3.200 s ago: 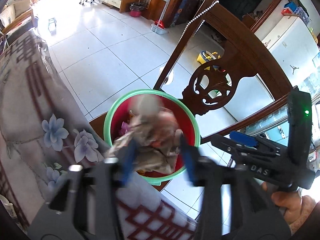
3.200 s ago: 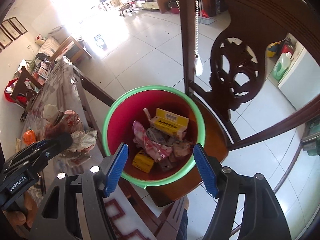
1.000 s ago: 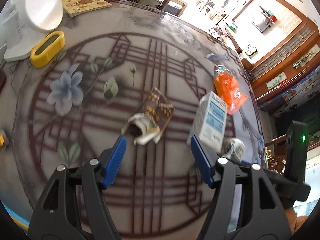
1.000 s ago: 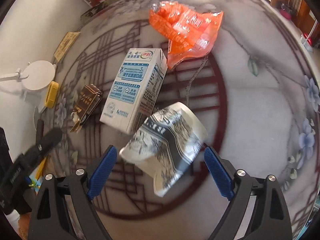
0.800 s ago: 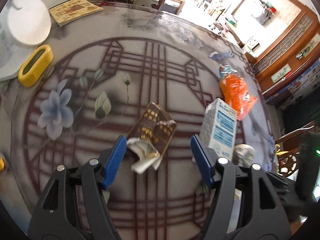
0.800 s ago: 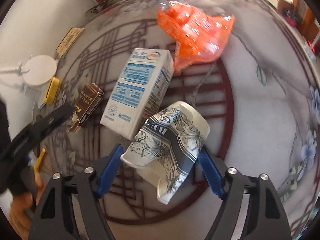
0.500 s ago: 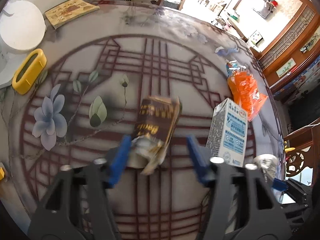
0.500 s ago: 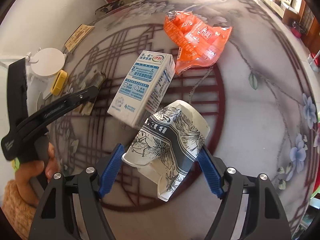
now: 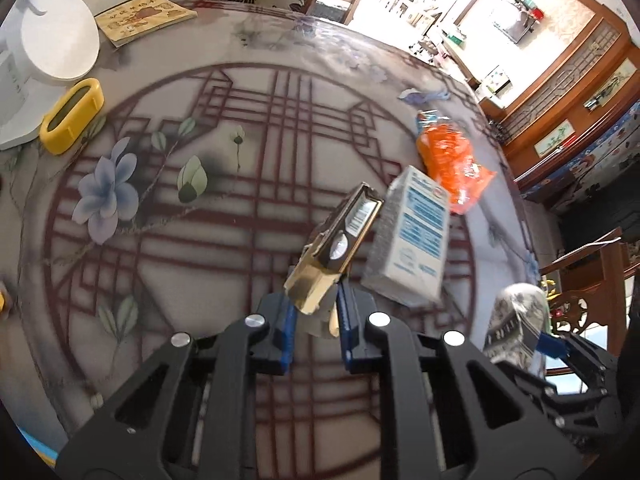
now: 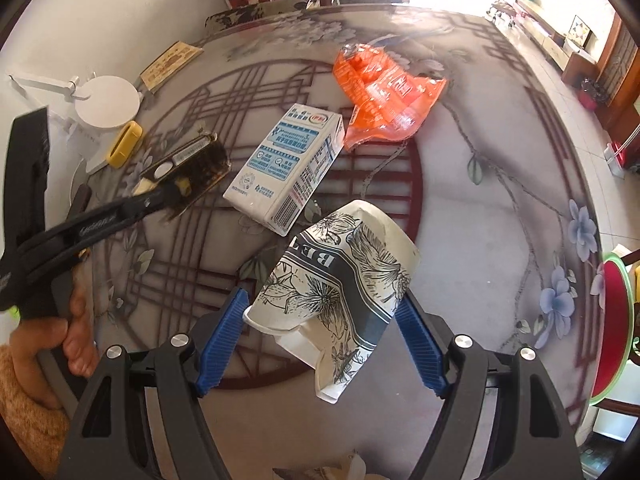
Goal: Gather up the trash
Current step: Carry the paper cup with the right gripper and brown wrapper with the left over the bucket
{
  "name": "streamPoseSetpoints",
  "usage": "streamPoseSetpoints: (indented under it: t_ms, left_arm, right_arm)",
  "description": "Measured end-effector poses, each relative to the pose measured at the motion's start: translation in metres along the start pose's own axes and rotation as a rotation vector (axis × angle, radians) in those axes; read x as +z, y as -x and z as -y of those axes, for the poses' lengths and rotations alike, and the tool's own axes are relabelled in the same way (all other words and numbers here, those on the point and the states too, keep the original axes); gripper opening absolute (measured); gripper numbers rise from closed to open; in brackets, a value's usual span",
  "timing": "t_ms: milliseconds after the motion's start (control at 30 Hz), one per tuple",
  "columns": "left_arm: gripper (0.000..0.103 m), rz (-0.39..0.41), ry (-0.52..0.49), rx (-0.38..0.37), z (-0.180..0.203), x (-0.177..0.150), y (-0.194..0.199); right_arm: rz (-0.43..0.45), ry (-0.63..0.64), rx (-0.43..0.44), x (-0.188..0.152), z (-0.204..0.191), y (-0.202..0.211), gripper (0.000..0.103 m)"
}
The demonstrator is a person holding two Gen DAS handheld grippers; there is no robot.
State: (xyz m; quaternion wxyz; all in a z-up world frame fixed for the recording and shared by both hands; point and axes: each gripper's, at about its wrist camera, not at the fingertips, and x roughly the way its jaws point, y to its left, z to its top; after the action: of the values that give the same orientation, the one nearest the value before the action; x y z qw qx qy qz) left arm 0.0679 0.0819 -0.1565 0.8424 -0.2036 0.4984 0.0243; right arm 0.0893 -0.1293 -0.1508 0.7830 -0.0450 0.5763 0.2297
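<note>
My left gripper [image 9: 314,320] is shut on a brown and gold cigarette pack [image 9: 338,248] and holds it tilted above the table; the pack also shows in the right wrist view [image 10: 188,172]. My right gripper [image 10: 324,320] is shut on a crushed paper cup with a black flower print [image 10: 340,280], lifted off the table; the cup shows at the right in the left wrist view [image 9: 516,320]. A white and blue milk carton [image 10: 286,168] lies on the table beyond the cup. An orange plastic wrapper [image 10: 384,88] lies behind the carton.
The round table [image 10: 500,184] has a patterned cloth. A white stand [image 9: 56,40], a yellow case [image 9: 72,116] and a booklet [image 9: 144,16] sit at its far left. The red bin with a green rim [image 10: 612,320] is at the right edge.
My left gripper closed on the cigarette pack and lifted it off the table. My right gripper closed on the paper cup and raised it slightly.
</note>
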Motion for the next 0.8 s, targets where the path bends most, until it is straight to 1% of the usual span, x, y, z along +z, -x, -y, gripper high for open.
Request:
streamPoseSetpoints:
  t_ms: [233,367,500,800]
  left_arm:
    - [0.017,0.019,-0.036,-0.025,0.013,-0.019,0.024]
    - [0.017,0.007,-0.019,-0.031,0.010,-0.027,0.029]
    - [0.017,0.004,-0.038,-0.034,0.014,-0.033,0.036]
    - [0.017,-0.009,-0.124,-0.096,0.058,-0.044,0.041]
  right_arm:
    - [0.025,-0.011,-0.007,-0.011,0.003,0.016,0.073]
    - [0.034,-0.021,-0.013,-0.021,0.005,0.025,0.073]
    - [0.055,-0.045,-0.020,-0.029,0.011,0.034,0.073]
    - [0.077,-0.093,-0.035,-0.047,0.029,0.051,0.073]
